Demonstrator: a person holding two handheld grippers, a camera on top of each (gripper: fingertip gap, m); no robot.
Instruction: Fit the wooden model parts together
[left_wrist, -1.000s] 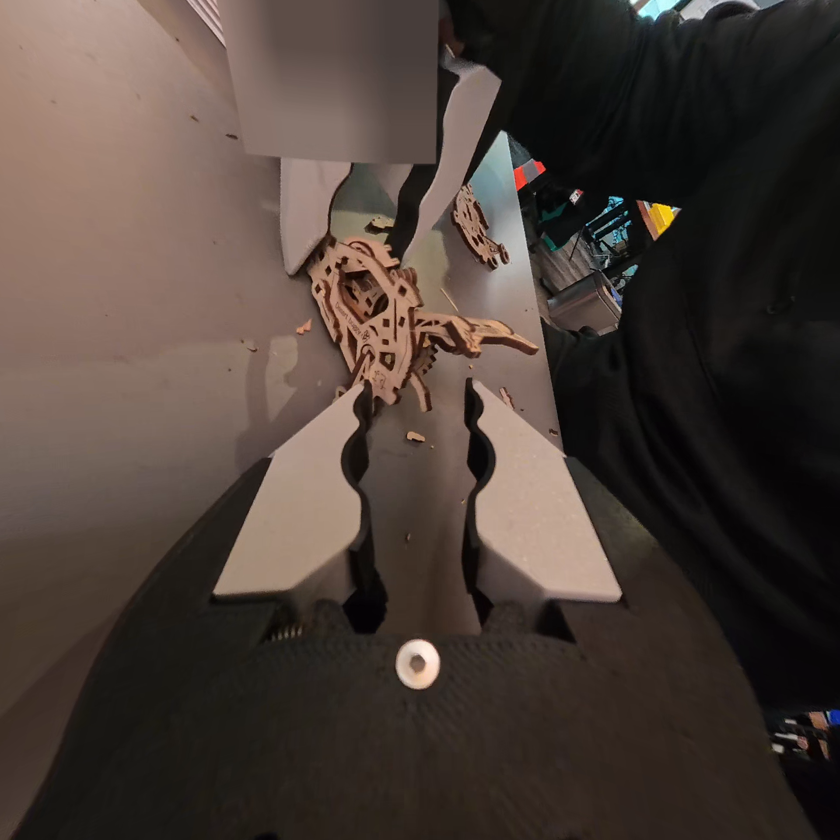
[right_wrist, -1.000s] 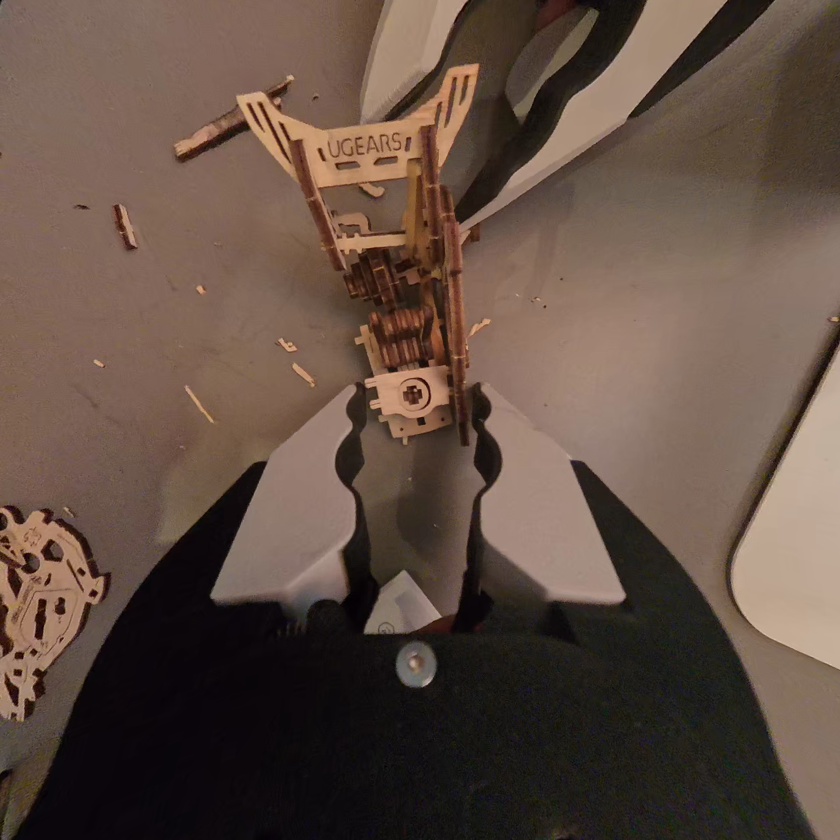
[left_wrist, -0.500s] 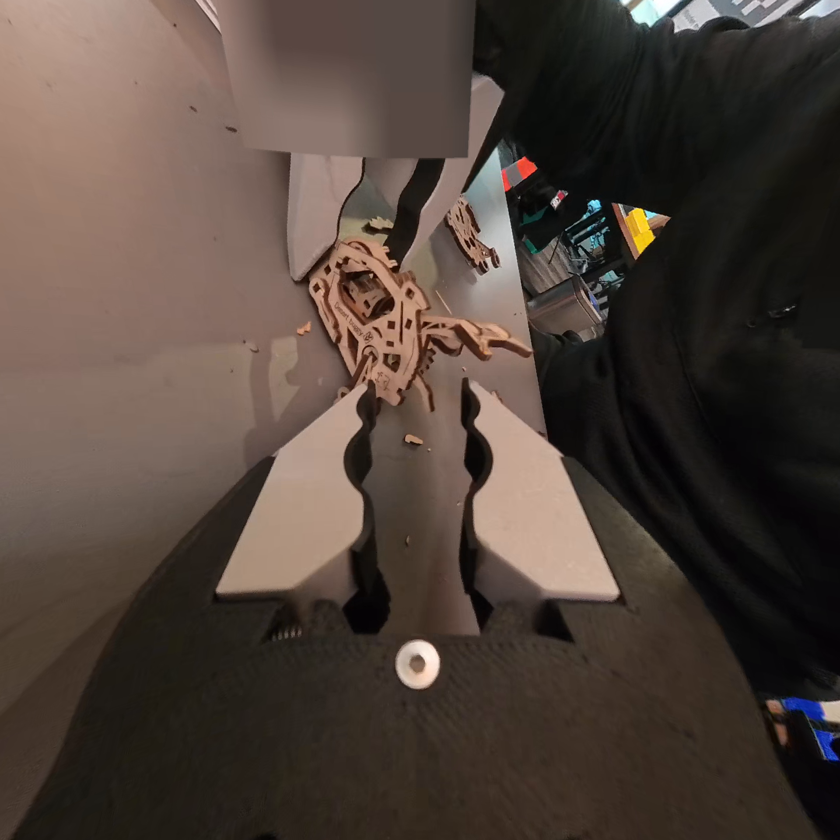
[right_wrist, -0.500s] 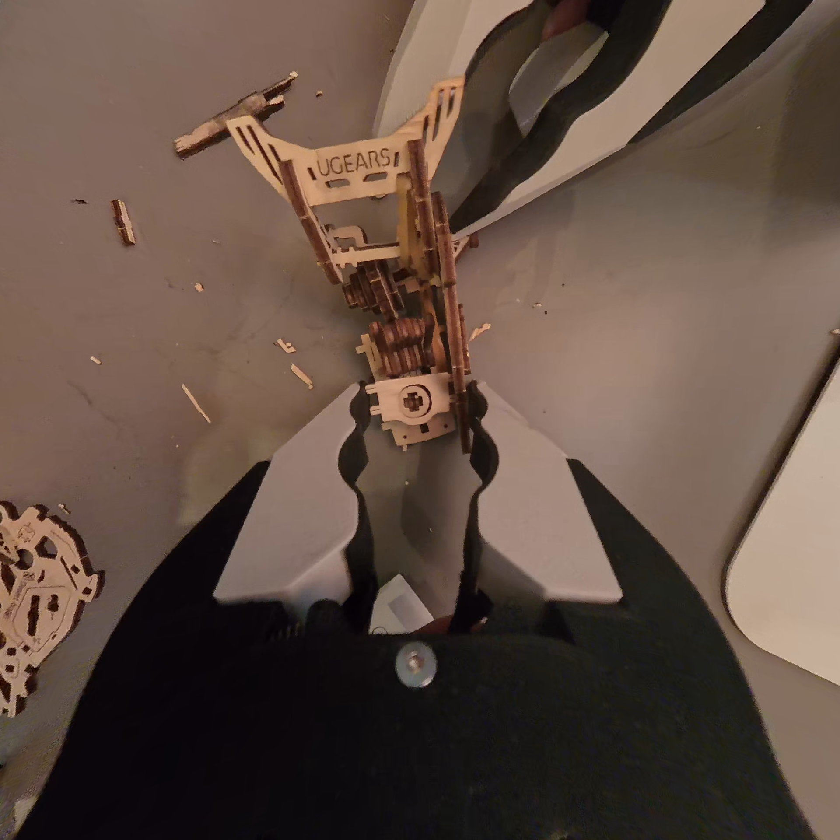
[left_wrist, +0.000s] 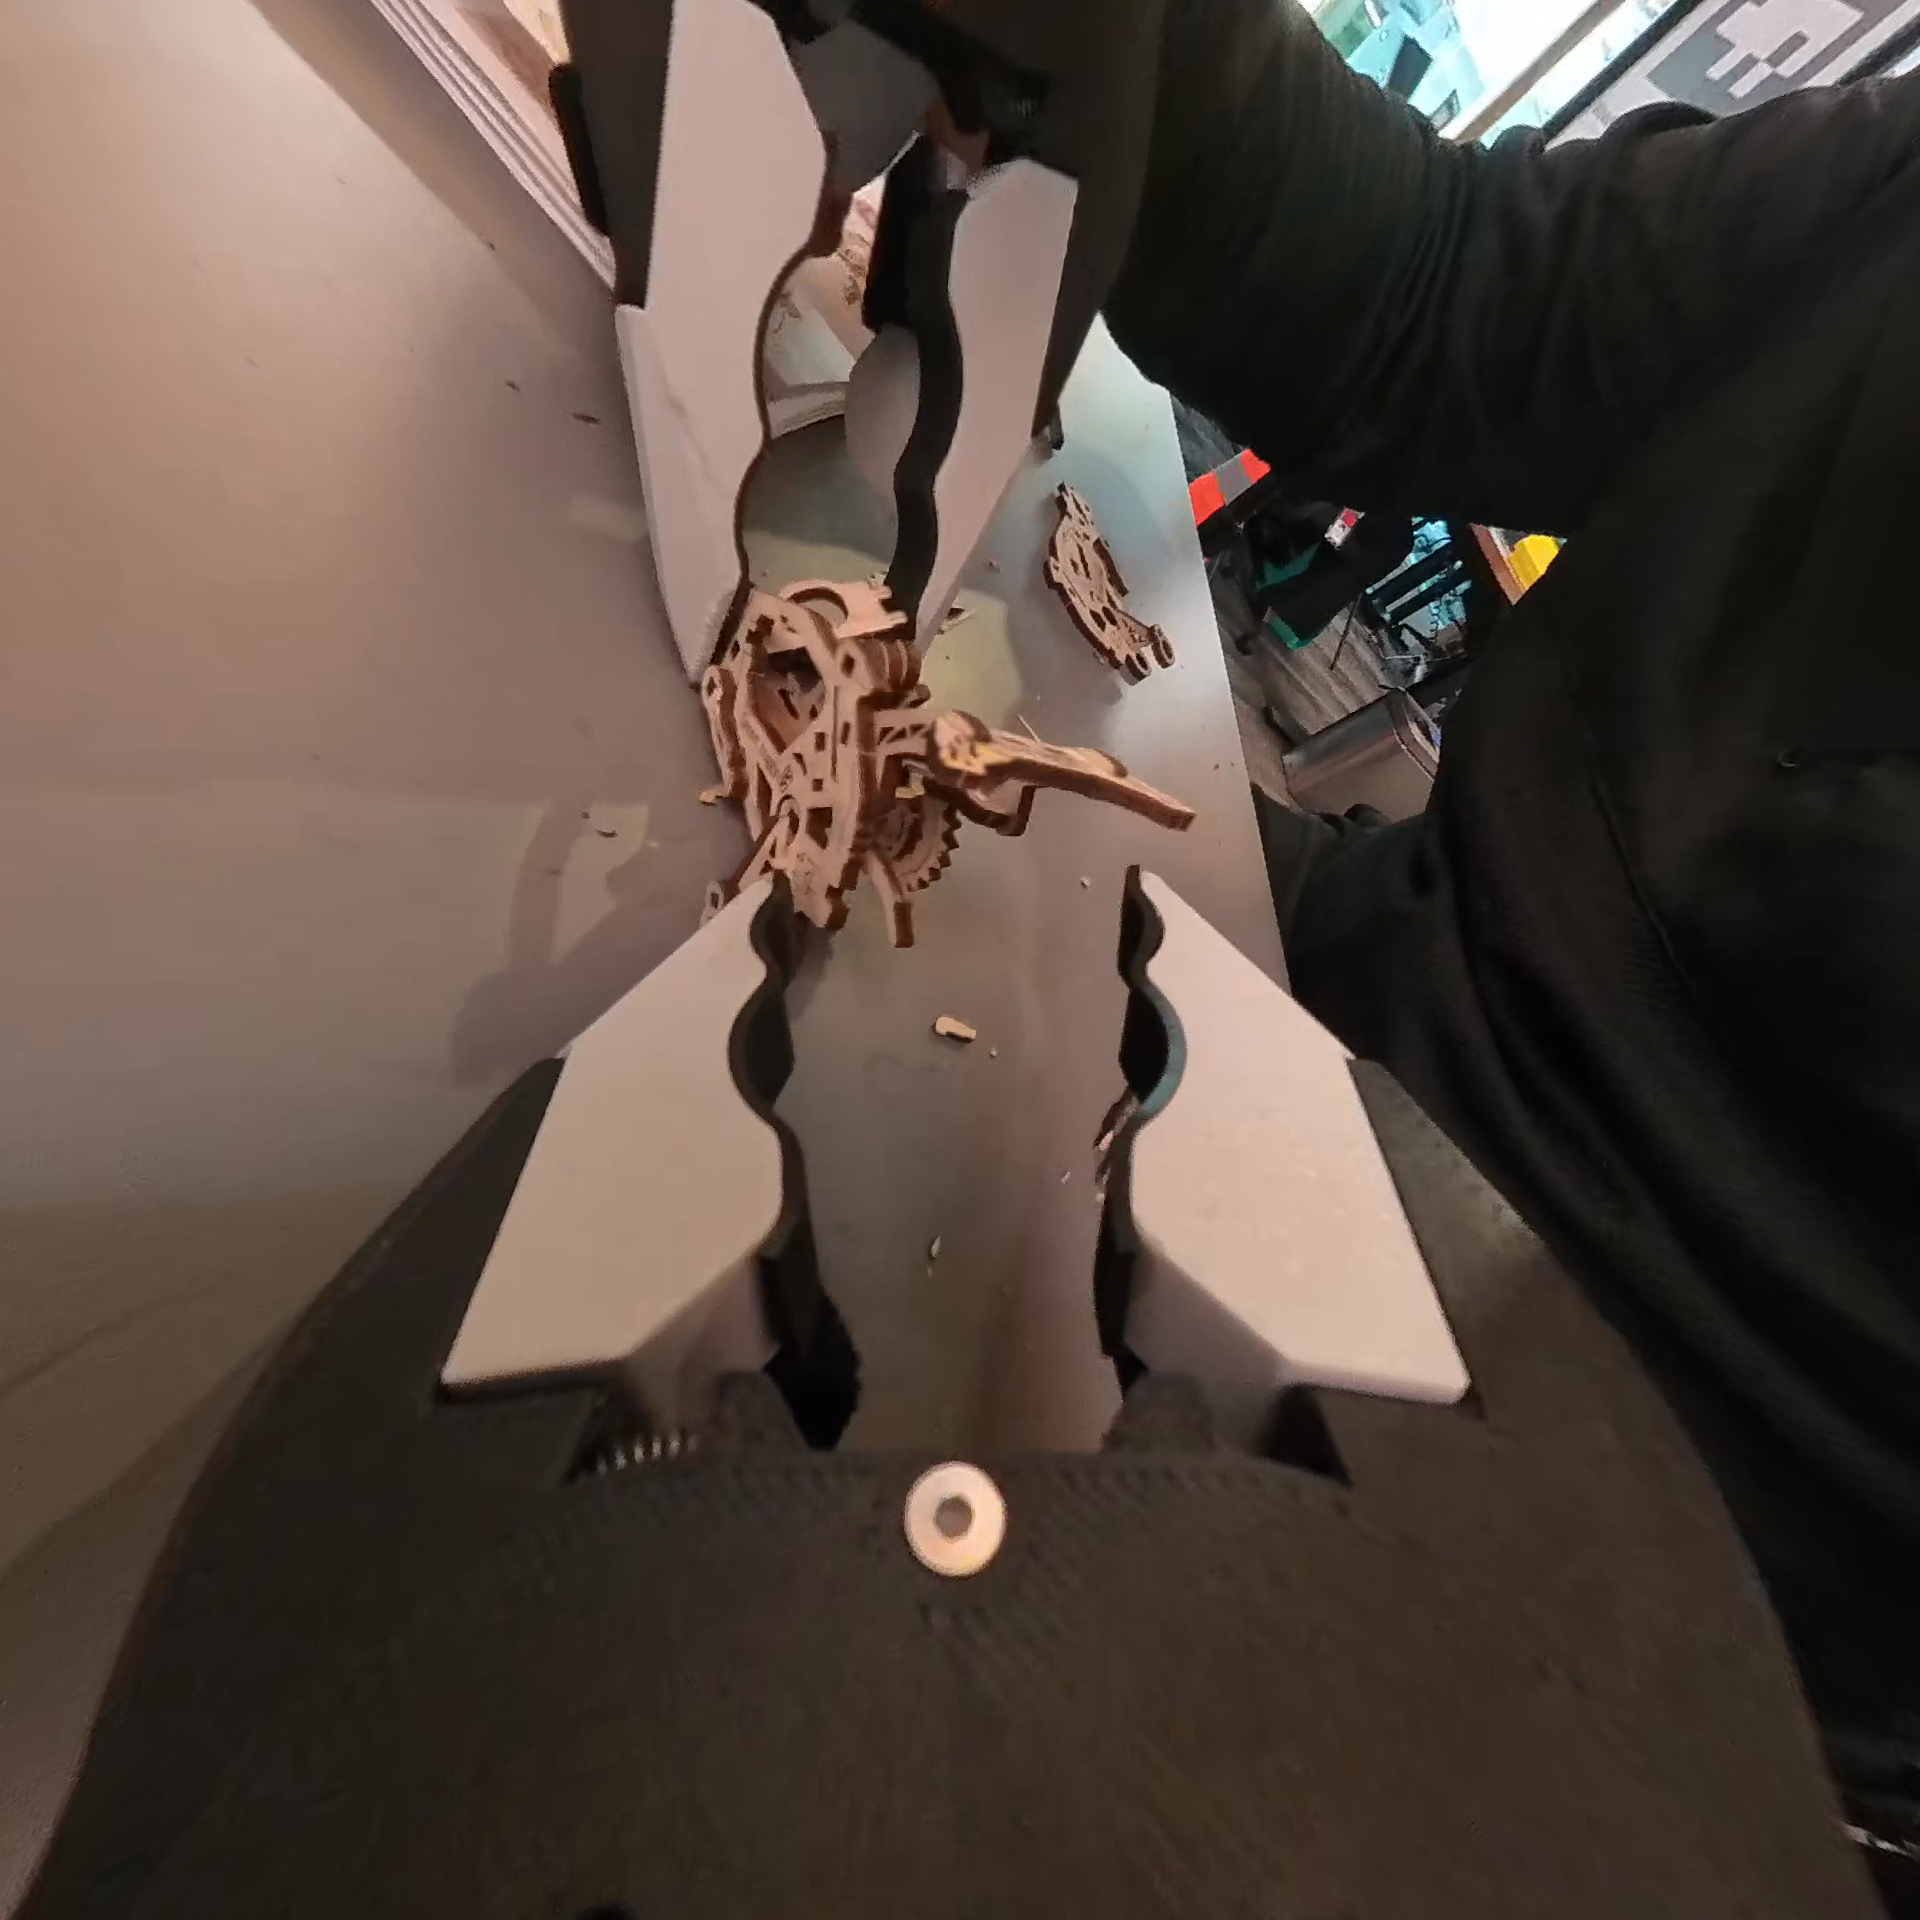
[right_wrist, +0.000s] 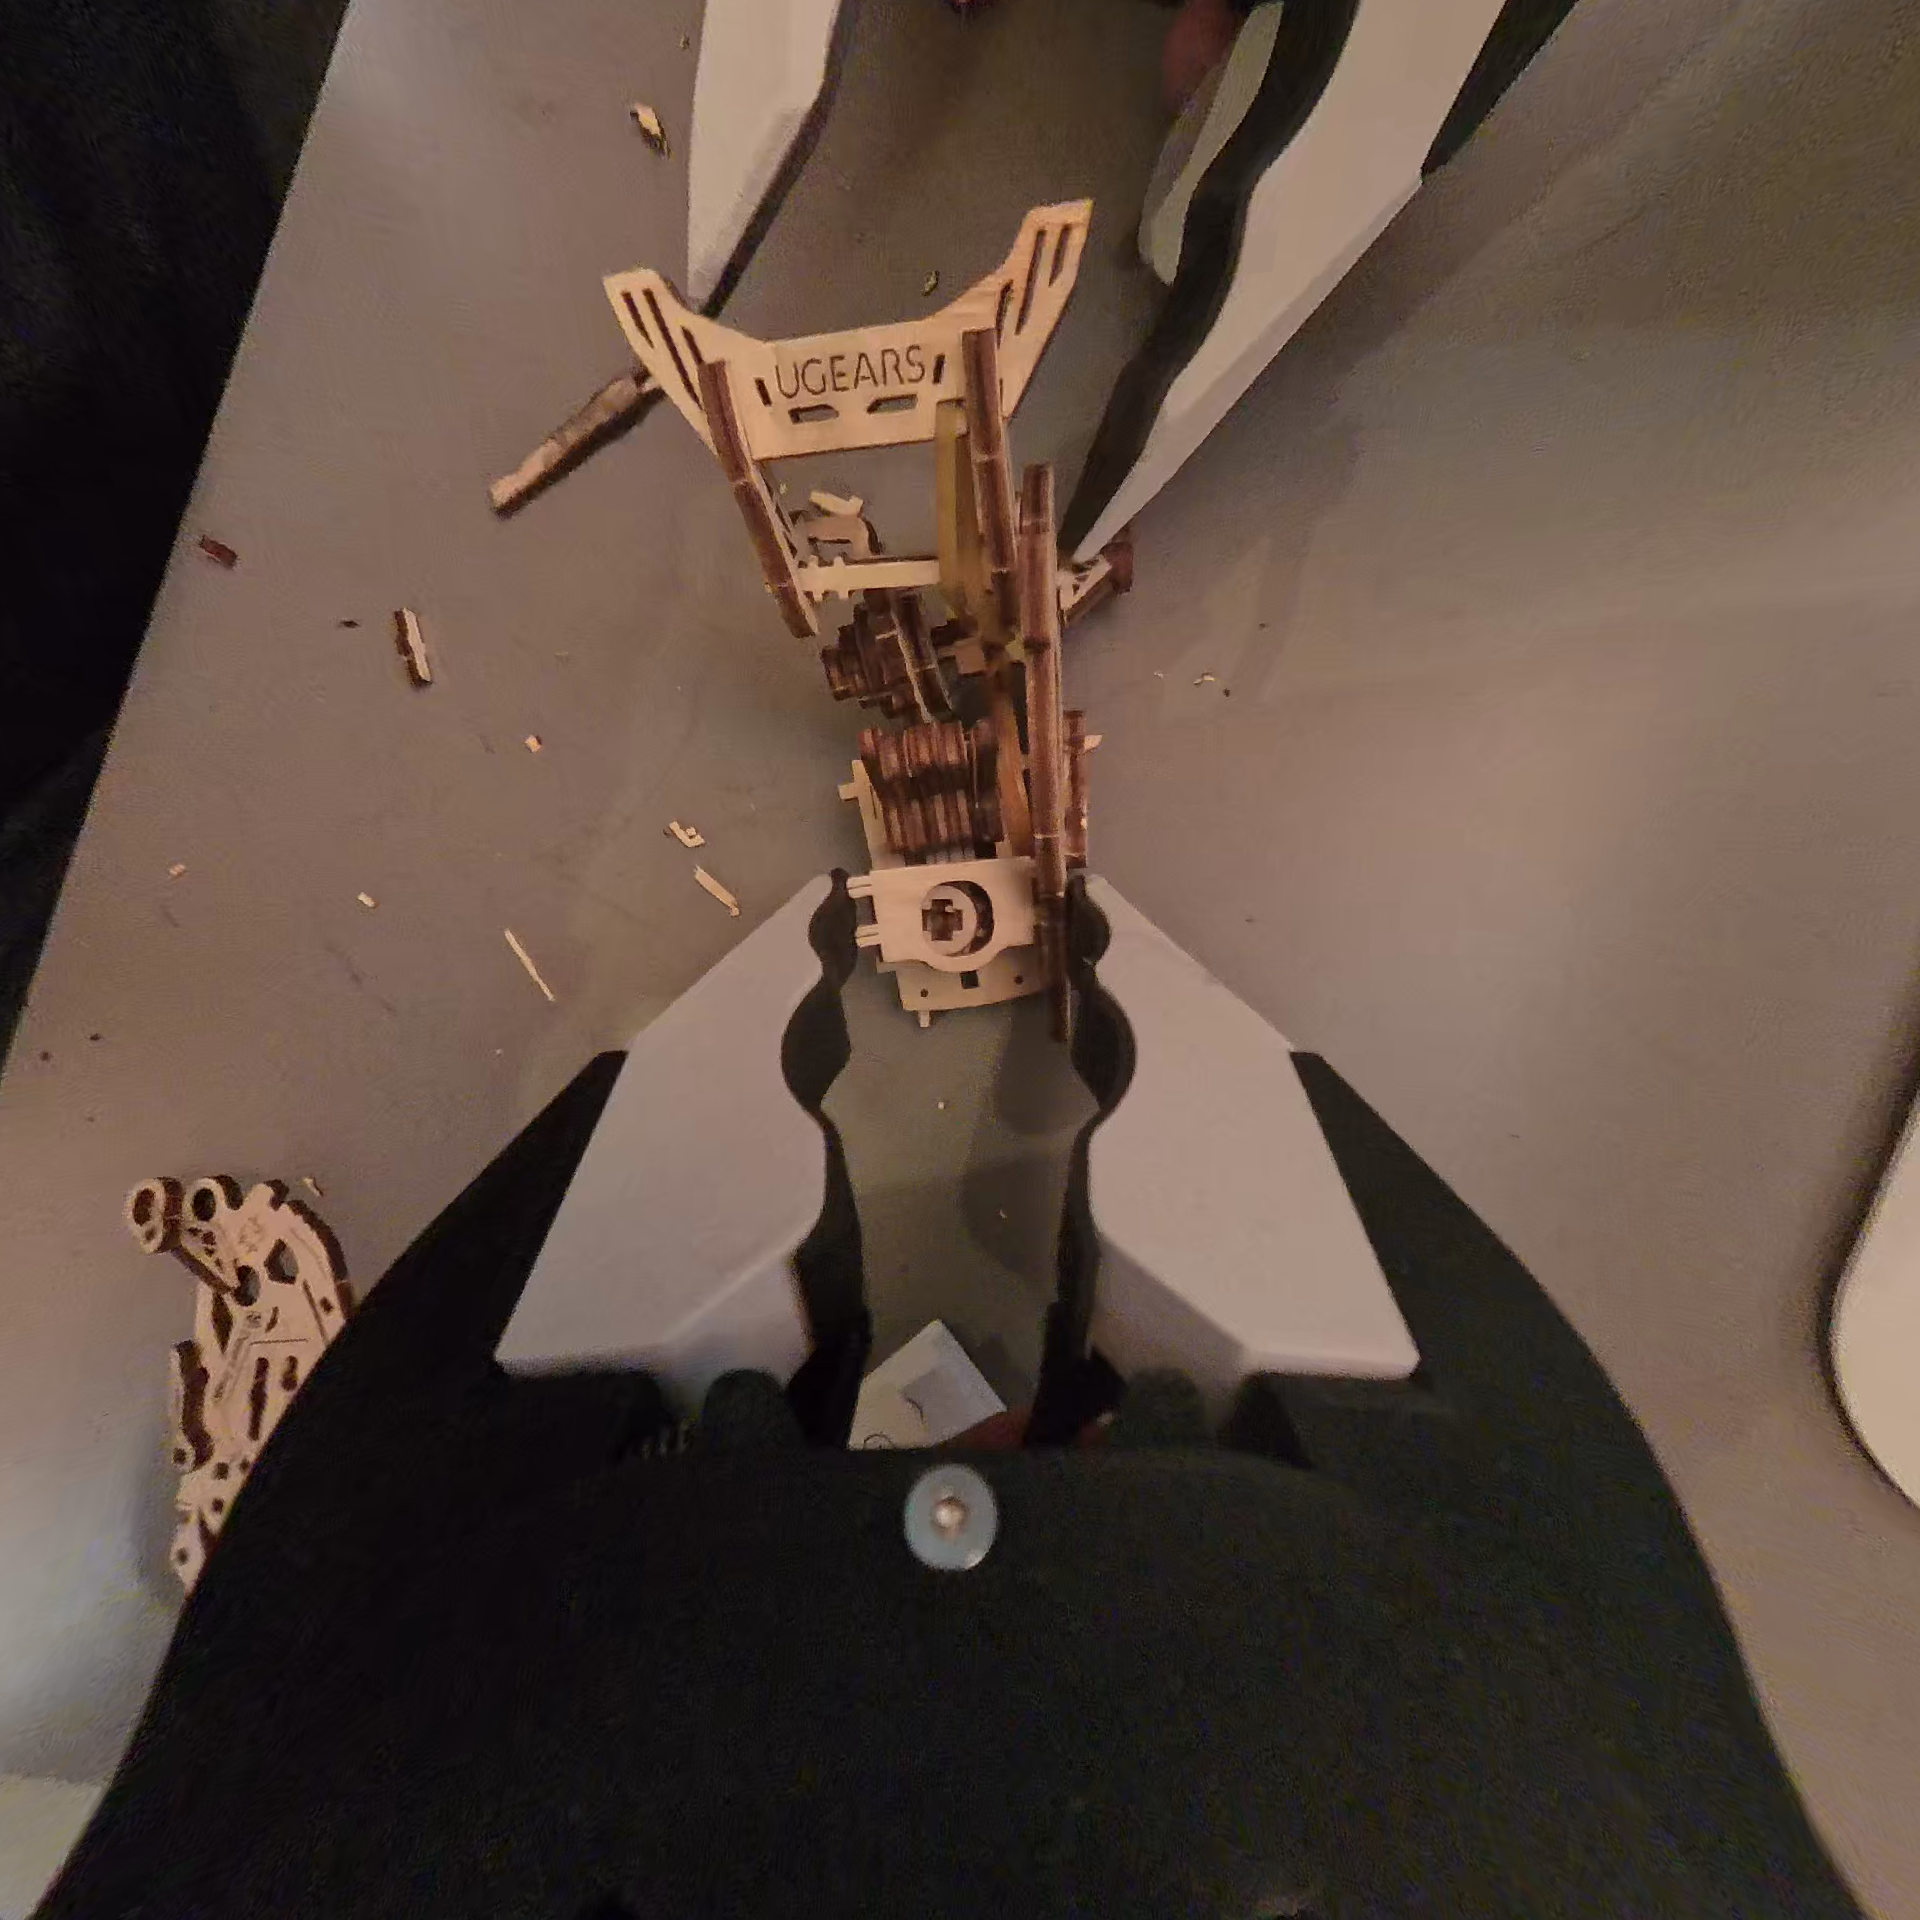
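We are pinching wooden model (right_wrist: 935, 665) in right gripper (right_wrist: 956, 920) above grey table (right_wrist: 1455, 831); we are holding left gripper (left_wrist: 951, 894) spread wide, empty, just beside model.

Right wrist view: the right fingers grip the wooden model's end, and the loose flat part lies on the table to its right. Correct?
No: the right wrist view shows the loose flat part lying left of the wooden model, not right. The right gripper does grip its end.

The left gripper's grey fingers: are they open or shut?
Open. The left gripper has a wide gap between its grey fingers, clamping nothing.
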